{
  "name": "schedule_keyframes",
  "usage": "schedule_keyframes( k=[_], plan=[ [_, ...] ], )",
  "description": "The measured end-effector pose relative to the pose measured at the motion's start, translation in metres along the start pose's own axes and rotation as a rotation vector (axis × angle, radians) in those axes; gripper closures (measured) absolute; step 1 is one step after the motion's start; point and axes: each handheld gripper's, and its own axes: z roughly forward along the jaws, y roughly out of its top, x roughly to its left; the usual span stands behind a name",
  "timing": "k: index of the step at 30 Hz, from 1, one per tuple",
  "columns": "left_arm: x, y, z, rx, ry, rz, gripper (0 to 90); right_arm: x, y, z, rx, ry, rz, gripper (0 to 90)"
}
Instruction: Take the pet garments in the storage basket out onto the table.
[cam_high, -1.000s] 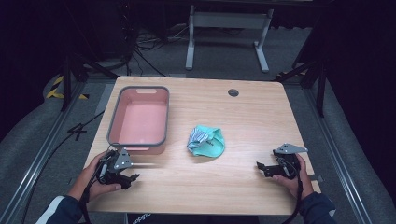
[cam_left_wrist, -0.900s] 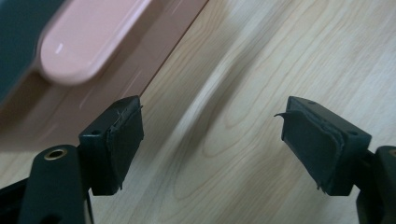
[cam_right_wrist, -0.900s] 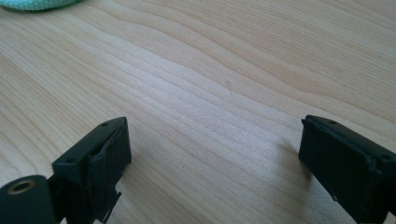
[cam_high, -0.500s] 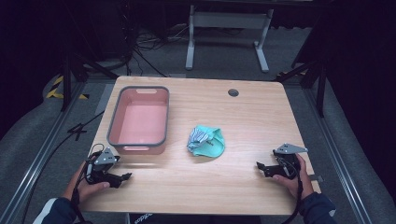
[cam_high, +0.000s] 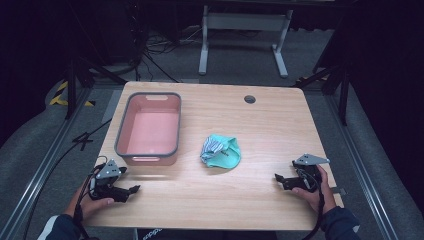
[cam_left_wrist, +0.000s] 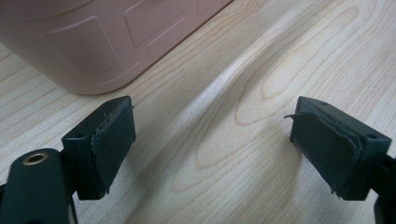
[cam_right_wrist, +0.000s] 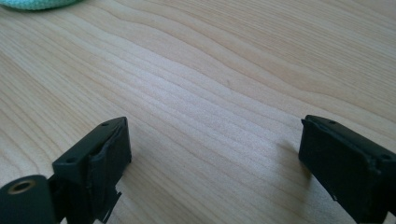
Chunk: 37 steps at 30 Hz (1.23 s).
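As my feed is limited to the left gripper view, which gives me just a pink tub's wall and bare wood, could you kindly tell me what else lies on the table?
Observer: A crumpled teal cloth lies on the table, to the right of the tub and apart from it.
Operator: Thank you. Is anything inside the tub?
Observer: No, the high view shows its pink floor bare.
Operator: And where is the other hand's tool?
Observer: The right gripper sits low near the table's front right corner, its jaws open with nothing between them, pointing left.
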Motion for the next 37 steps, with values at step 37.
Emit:
schedule_keyframes(
  k=[37],
  plan=[
    [0.0002, 0.0027, 0.0035, 0.0, 0.012, -0.012, 12.0, -0.0001, 0.0, 0.0, 0.0, 0.002, -0.001, 9.5]
  ],
)
